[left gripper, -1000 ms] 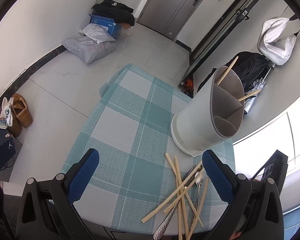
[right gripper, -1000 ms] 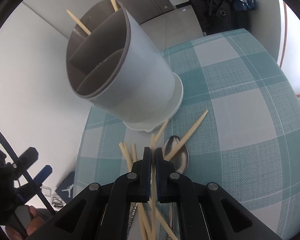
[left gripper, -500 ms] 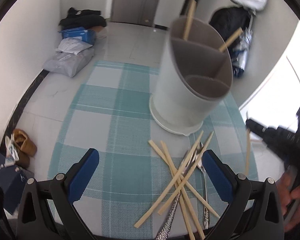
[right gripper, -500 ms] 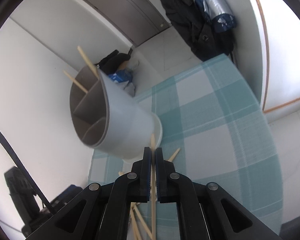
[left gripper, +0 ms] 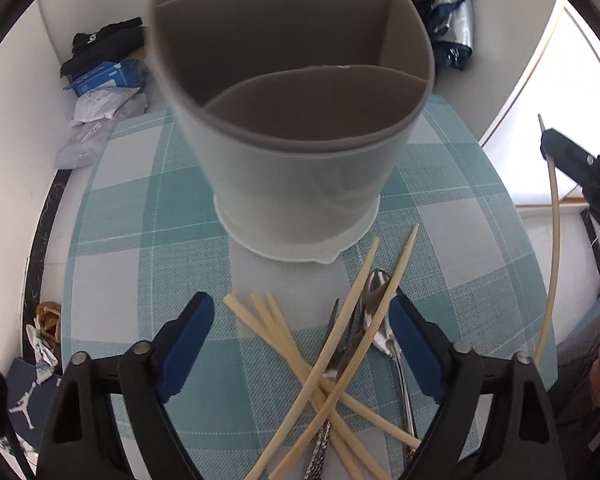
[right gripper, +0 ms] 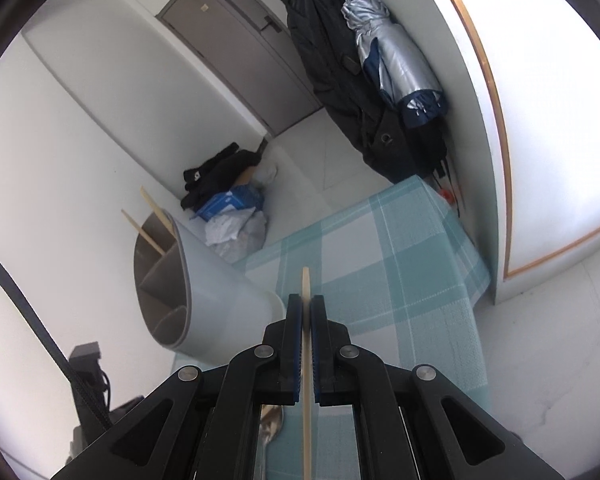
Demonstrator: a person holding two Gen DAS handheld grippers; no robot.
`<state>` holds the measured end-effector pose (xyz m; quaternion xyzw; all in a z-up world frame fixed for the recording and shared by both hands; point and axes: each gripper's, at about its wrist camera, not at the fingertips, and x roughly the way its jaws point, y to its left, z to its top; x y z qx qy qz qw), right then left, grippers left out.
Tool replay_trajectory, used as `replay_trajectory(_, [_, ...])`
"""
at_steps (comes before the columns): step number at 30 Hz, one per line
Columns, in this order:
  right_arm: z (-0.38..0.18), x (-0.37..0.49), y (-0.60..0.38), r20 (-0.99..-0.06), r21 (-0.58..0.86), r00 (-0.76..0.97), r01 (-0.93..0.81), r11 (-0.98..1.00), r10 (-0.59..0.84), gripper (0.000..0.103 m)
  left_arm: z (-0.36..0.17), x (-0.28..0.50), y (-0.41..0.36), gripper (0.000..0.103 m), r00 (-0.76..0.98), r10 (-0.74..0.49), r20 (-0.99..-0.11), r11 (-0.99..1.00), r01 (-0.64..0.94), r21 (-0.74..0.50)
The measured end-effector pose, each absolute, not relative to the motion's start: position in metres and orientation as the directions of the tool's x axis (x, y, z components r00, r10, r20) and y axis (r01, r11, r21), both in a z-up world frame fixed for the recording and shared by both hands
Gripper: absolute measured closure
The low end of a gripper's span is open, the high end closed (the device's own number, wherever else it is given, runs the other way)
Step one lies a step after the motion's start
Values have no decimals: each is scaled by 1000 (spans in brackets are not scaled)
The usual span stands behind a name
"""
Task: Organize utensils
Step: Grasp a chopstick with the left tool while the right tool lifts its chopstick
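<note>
Jaws of right gripper (right gripper: pixel 306 312) clamp a chopstick (right gripper: pixel 306 380); left gripper's (left gripper: pixel 300 332) have just been closing, empty.

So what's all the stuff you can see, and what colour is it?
utensil holder: one, pale grey, three compartments, on the tablecloth
chopsticks in holder: two, pale wood, back compartment
loose chopsticks: several, pale wood, crossed in a pile before the holder
spoon: one, silver, in the pile
tablecloth: one, teal and white check
bags and clothes: a heap, black, blue, white, on the floor
umbrella: one, silver and navy, hanging with dark coats
door: one, grey
left claw: open above the pile, just been closing
right claw: shut on a held chopstick
</note>
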<state>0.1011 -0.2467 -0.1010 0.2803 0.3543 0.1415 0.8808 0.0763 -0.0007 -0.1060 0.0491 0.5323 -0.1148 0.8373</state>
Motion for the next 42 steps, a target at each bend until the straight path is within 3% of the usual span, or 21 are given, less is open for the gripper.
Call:
replay_trajectory(10, [-106,106,-266,-499,673,728,-17,739,470,100,-106,79,-24,54,379,-100,-920,936,350,42])
replay_trajectory(17, [-102,105,-268,-487,668,737,-32,743,469,100,-110,74,-36,65,382,-26,-924,906,400,140])
replay_trajectory(19, [-101,104,-268,-484,671,737,-34,740,472,100,-109,71,-36,74,391,-2,-920,901,401,168])
replay_trajectory(28, [-99,103,-269,-473,677,742,-40,735,476,100,-106,69,-16,99,381,2,-924,917,367,154])
replay_trajectory(42, [-97,101,-268,-474,674,748,-32,738,464,100,-93,65,0,100,405,-86,-910,950,309,47])
